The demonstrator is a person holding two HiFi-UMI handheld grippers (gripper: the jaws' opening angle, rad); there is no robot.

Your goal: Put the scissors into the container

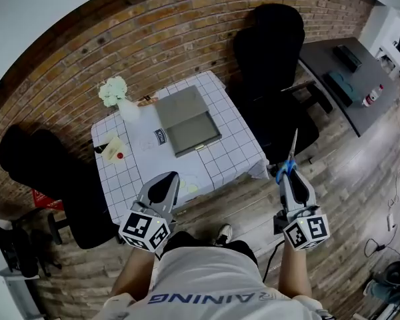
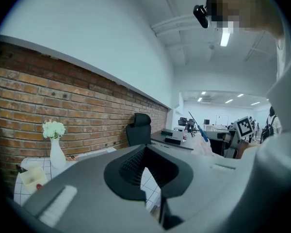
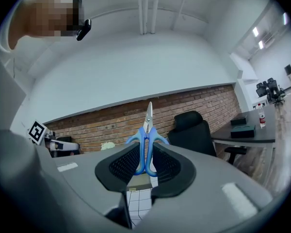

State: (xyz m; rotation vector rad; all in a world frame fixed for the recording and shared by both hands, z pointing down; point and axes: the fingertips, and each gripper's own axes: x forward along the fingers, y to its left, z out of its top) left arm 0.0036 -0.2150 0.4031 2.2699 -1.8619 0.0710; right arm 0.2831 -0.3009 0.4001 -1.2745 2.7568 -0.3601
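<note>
My right gripper [image 1: 288,176] [image 3: 145,161] is shut on blue-handled scissors [image 1: 291,160] [image 3: 146,139], gripping the handles, with the closed blades pointing up and away. It hangs in the air off the table's front right corner. A grey container [image 1: 187,121] lies on the white checked table [image 1: 237,149]; in the right gripper view a bit of the container [image 3: 138,181] shows low between the jaws. My left gripper [image 1: 163,187] [image 2: 145,173] hovers over the table's front edge, open, with nothing between its pads.
A white vase of flowers [image 1: 115,93] [image 2: 54,141] and a small cream box [image 1: 113,148] stand on the table's left side. Black office chairs stand behind the table [image 1: 273,52] and to its left [image 1: 40,169]. A dark desk [image 1: 347,79] is at the right.
</note>
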